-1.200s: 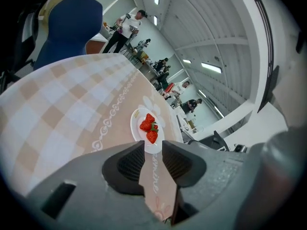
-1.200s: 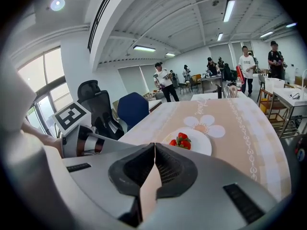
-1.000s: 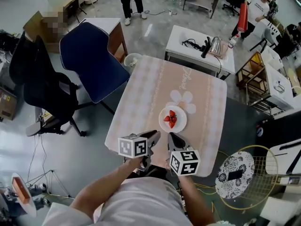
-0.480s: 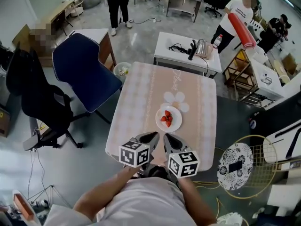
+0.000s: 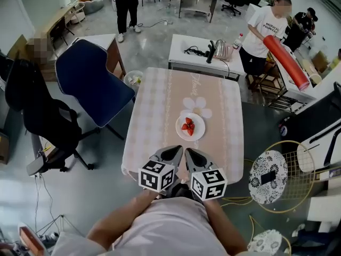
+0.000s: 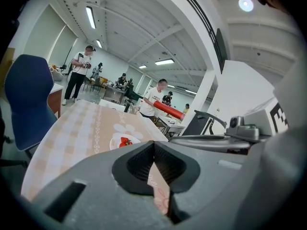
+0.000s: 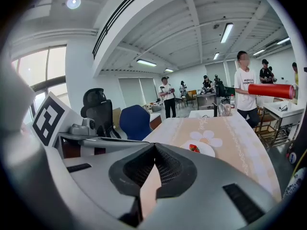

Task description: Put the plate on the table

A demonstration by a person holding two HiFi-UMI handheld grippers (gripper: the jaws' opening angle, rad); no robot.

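Far left, the black office chair and the blue chair sit where they did a second ago, though the whole head view has drawn back and more floor shows round the table.

Now the left gripper: a second ago its jaws stood apart, they have just been closing, and here they meet tip to tip with nothing between them, as the left gripper view confirms. It has lifted off the near table edge and come back towards the person's chest.

Centre stage, the plate rests flat on the table, strawberries on it, just beside the white flower print. It has not budged, and both grippers are well apart from it.

The right gripper rides just beside the left one, pulled back the same way, its jaws pressed together and empty.

Upper right, the person in the white shirt with the red roll has walked in beside the white side table.
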